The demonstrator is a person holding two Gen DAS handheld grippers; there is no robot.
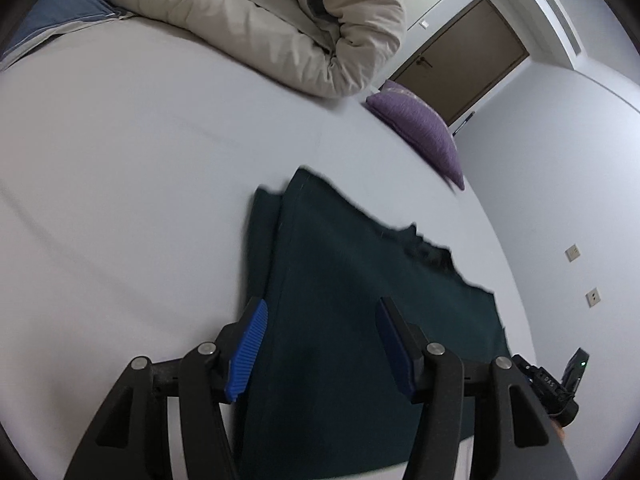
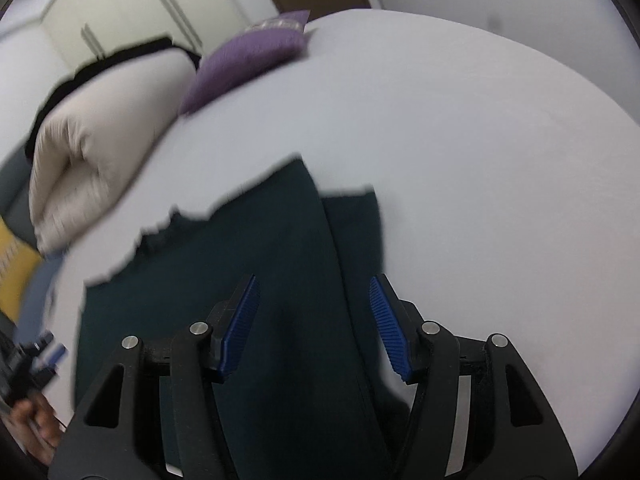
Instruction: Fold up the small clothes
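Observation:
A dark green garment (image 1: 340,248) lies flat on the white bed sheet (image 1: 120,180), with a narrow strip of it showing under its left side. My left gripper (image 1: 322,308) hovers open over the garment's near left part, and nothing is pinched between the blue pads (image 1: 248,352). In the right wrist view the same garment (image 2: 240,248) spreads below my right gripper (image 2: 313,282), also open, over its right side where a strip (image 2: 352,240) sticks out. The cloth's far edge is ragged and blurred.
A rolled beige duvet (image 1: 280,20) lies at the back of the bed, with a purple cushion (image 1: 420,128) beside it at the bed's edge. A blue pillow (image 1: 60,12) sits far left. A brown door (image 1: 460,60) and wall sockets (image 1: 573,254) are beyond. A hand (image 2: 36,420) shows low left.

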